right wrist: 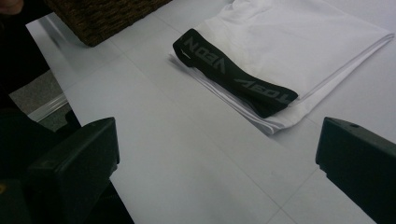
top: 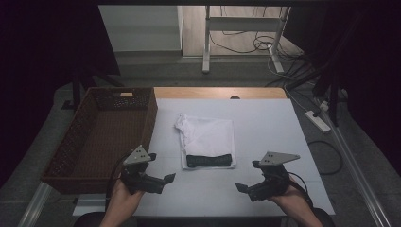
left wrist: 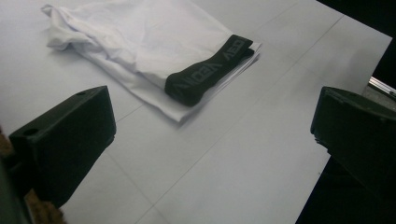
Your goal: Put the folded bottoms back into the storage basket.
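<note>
White folded underwear (top: 208, 137) with a black waistband (top: 209, 160) lies mid-table, right of the wicker basket (top: 101, 137). My left gripper (top: 166, 180) and right gripper (top: 240, 188) hover near it, jaws spread, empty. Pinching one layer, probably loose, could unfold the stack.

Dim high view, black at its left and right edges; the white table (top: 265, 123) is evenly lit, shadows soft, gripper views slightly blurred.
</note>
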Demonstrator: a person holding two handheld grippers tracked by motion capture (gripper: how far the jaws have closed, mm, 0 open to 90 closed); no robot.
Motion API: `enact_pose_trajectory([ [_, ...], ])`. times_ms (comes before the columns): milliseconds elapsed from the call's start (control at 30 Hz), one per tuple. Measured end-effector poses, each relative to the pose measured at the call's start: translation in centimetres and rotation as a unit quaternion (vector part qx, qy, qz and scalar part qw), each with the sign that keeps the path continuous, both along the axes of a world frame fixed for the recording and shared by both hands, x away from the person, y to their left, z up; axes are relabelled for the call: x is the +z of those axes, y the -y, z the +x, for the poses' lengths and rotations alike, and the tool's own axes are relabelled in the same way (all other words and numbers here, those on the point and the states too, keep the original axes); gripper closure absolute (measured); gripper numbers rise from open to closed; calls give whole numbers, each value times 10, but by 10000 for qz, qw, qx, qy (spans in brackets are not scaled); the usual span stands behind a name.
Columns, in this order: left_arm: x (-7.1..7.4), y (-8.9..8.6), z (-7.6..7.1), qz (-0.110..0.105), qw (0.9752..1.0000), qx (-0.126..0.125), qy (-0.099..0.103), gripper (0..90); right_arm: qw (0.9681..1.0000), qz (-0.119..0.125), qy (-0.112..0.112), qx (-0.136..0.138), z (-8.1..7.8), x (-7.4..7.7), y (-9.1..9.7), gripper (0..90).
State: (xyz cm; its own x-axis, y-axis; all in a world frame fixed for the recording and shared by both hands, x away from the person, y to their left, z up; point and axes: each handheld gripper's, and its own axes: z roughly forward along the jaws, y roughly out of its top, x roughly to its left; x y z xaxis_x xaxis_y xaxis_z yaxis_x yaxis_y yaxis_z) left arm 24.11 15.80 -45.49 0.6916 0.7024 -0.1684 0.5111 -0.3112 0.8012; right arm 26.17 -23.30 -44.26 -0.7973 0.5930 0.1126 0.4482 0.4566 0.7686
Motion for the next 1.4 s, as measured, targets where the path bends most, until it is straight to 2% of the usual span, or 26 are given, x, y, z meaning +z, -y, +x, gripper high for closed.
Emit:
enact_pose_trajectory([
  [67,0,2,1,-13,10000,-26,6,0,10000,4,4,27,2,0,-2,2],
  [267,-5,13,11,-286,9994,-142,-102,0,9999,-4,24,153,5,-1,-6,2],
  [567,-11,31,27,-212,9993,-294,-126,0,9993,65,109,346,10,-5,-14,2],
  [733,-12,39,42,-449,9981,-401,-109,0,9986,97,253,459,11,-7,-19,2],
  [867,-14,44,50,-388,9982,-448,-94,0,9981,107,300,522,13,-9,-22,3],
  [967,-17,51,60,-160,9986,-496,-61,0,9981,98,266,556,14,-11,-24,2],
  [1067,-19,53,66,-94,9987,-489,-104,0,9978,92,238,612,16,-13,-25,2],
  [1133,-22,55,74,-64,9989,-431,-168,0,9977,172,173,635,18,-15,-28,3],
  [1400,-25,55,92,12,9996,-197,-216,0,9972,248,-20,703,24,-19,-38,2],
])
